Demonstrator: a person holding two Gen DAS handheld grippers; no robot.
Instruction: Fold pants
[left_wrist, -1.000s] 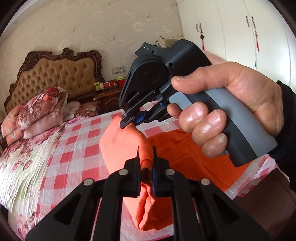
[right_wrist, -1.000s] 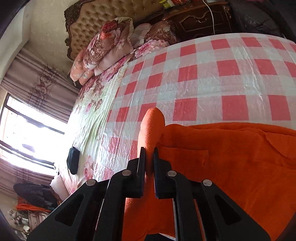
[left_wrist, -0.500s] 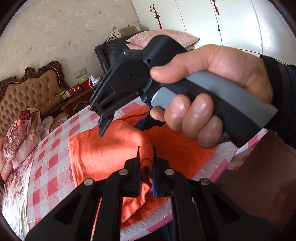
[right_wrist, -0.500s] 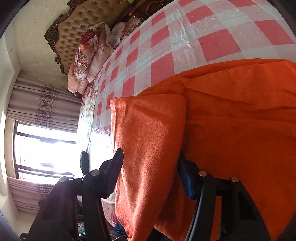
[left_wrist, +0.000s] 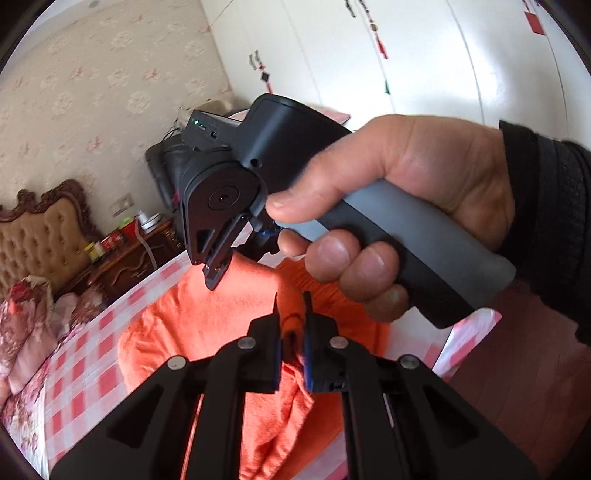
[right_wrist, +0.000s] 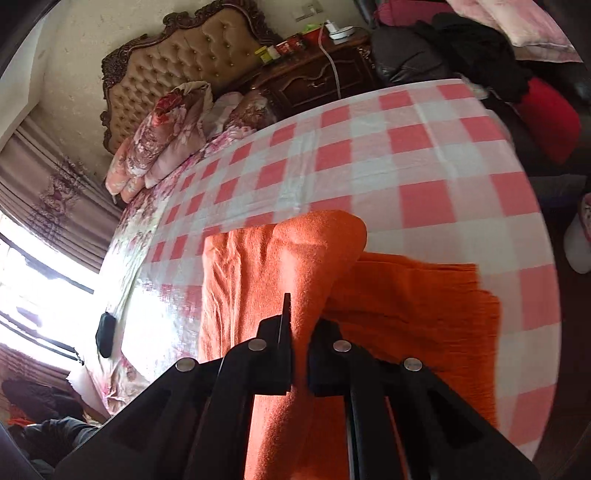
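Observation:
Orange pants (right_wrist: 406, 302) lie on the red-and-white checked bed sheet (right_wrist: 406, 147) near its edge, partly doubled over. My right gripper (right_wrist: 299, 325) has its jaws closing tight on a raised fold of the orange cloth, which humps up ahead of the fingers. In the left wrist view my left gripper (left_wrist: 291, 325) is shut on another bunch of the pants (left_wrist: 207, 325), lifted a little off the sheet (left_wrist: 81, 369). A person's hand (left_wrist: 424, 184) holds the right gripper (left_wrist: 218, 273) just above and beyond the left one.
Floral pillows (right_wrist: 166, 136) and a tufted headboard (right_wrist: 192, 48) fill the bed's far end. A dark nightstand (right_wrist: 314, 77) carries cans and a cable. A small black object (right_wrist: 105, 332) lies near the window side. White wardrobe doors (left_wrist: 406, 55) and wooden floor (left_wrist: 517, 369) are to the right.
The right gripper opened, let the fold go, then shut on a fold again. Both grippers swept across the bed and the lifted cloth now lies over the rest of the pants.

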